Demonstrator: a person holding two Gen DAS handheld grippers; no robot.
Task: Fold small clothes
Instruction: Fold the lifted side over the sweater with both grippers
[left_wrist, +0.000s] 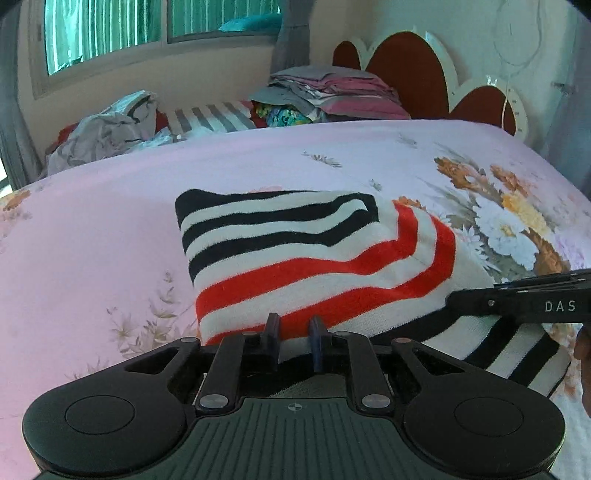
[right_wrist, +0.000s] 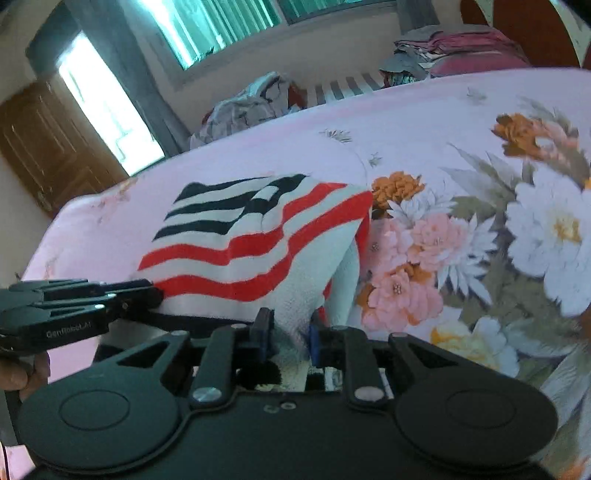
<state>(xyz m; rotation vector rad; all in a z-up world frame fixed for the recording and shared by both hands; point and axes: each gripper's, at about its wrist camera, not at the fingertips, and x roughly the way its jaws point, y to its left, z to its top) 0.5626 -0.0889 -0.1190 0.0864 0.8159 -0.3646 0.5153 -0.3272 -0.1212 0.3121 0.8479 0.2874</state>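
Observation:
A small striped garment (left_wrist: 295, 254), white with black and red stripes, lies partly folded on the pink floral bedsheet (left_wrist: 92, 229). My left gripper (left_wrist: 294, 339) is shut on its near edge, which runs between the fingers. My right gripper (right_wrist: 288, 336) is shut on the garment's (right_wrist: 258, 240) near right edge and lifts the cloth a little. In the left wrist view the right gripper's body (left_wrist: 517, 301) reaches in from the right onto the garment. In the right wrist view the left gripper's body (right_wrist: 74, 306) comes in from the left.
A stack of folded clothes (left_wrist: 332, 92) and a crumpled grey pile (left_wrist: 107, 129) lie at the bed's far edge. A red headboard (left_wrist: 410, 70) stands at the back right. A window (left_wrist: 155, 33) and a wooden door (right_wrist: 48, 147) are behind.

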